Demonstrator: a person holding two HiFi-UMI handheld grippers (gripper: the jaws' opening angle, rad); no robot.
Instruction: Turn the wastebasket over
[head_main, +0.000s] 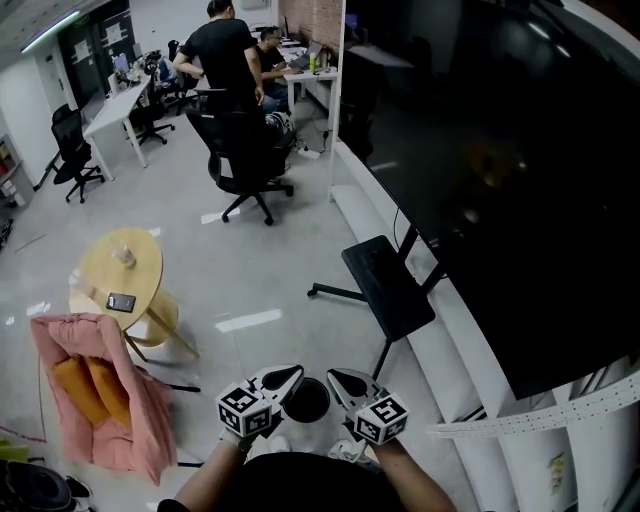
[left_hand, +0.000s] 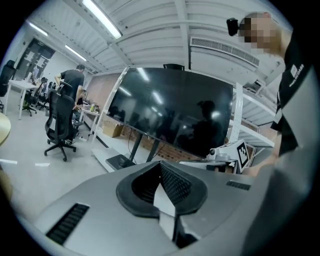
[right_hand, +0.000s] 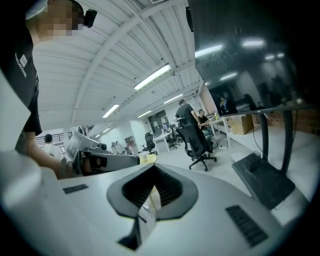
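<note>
A head camera looks steeply down at an office floor. At the near edge, close to the person's body, the left tool (head_main: 292, 374) and the right tool (head_main: 337, 377) point forward side by side. Both are clenched on nothing: each gripper view shows its two ribbed pads pressed together with only open room beyond them. On the floor between and below the two tools sits a round black shape, most likely the wastebasket (head_main: 307, 401). It is touched by neither tool, and seen from straight above it does not show whether its mouth or its base faces up, or whether anything is inside. The task therefore appears to be at a pause away from the basket, either before a grasp or after one. If the basket still needs turning, the next move calls for lowering the tools, parting their jaws, taking the rim on opposite sides and rotating it. To the left stand a pink fabric chair (head_main: 140, 425) holding orange cushions (head_main: 92, 390) and a small round wooden desk (head_main: 100, 270) carrying a phone (head_main: 121, 302). To the right a large dark screen (head_main: 500, 160) leans on its black stand (head_main: 388, 285). Far off, people work beside a black office chair (head_main: 243, 150).
</note>
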